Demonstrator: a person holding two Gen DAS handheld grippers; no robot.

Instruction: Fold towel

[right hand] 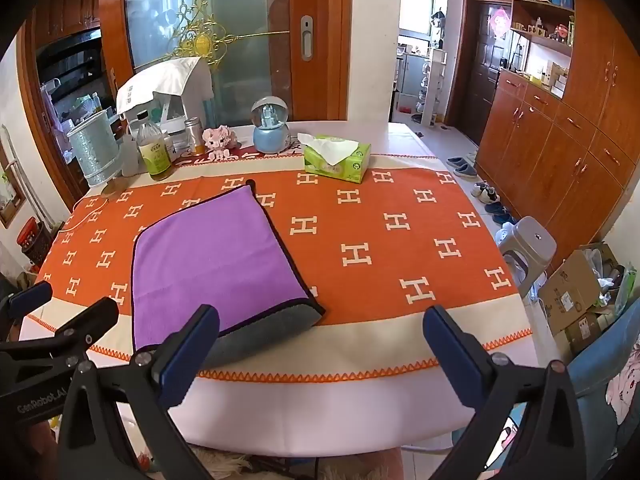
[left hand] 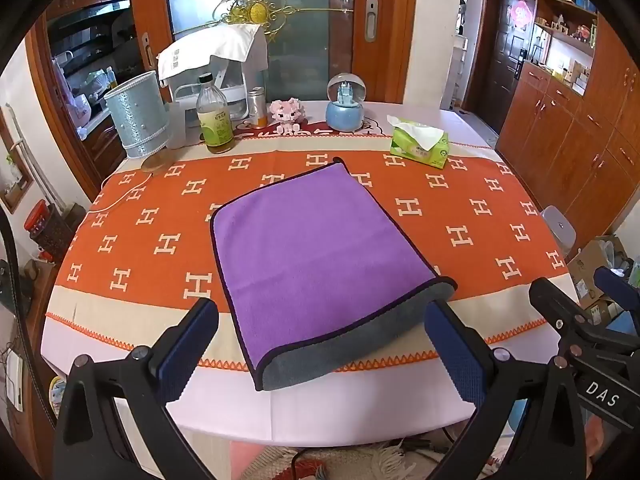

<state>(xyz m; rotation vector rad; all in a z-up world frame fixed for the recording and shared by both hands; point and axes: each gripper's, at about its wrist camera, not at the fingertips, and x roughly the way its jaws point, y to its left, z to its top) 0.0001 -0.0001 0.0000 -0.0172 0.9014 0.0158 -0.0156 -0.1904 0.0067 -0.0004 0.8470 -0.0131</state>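
Note:
A purple towel (left hand: 316,248) with a dark edge lies flat on the orange patterned tablecloth (left hand: 472,216), folded over so its grey underside (left hand: 360,344) shows along the near edge. It also shows in the right wrist view (right hand: 216,260), left of centre. My left gripper (left hand: 322,346) is open and empty, hovering just above the towel's near edge. My right gripper (right hand: 320,350) is open and empty, to the right of the towel's near corner; it shows at the right edge of the left wrist view (left hand: 584,292).
At the table's far side stand a green tissue box (left hand: 420,144), a snow globe (left hand: 346,106), a pink toy (left hand: 285,114), a bottle (left hand: 214,118), a silver-blue bin (left hand: 138,114) and a covered appliance (left hand: 216,60). A grey stool (right hand: 528,248), cardboard boxes (right hand: 576,292) and wooden cabinets (right hand: 560,140) are to the right.

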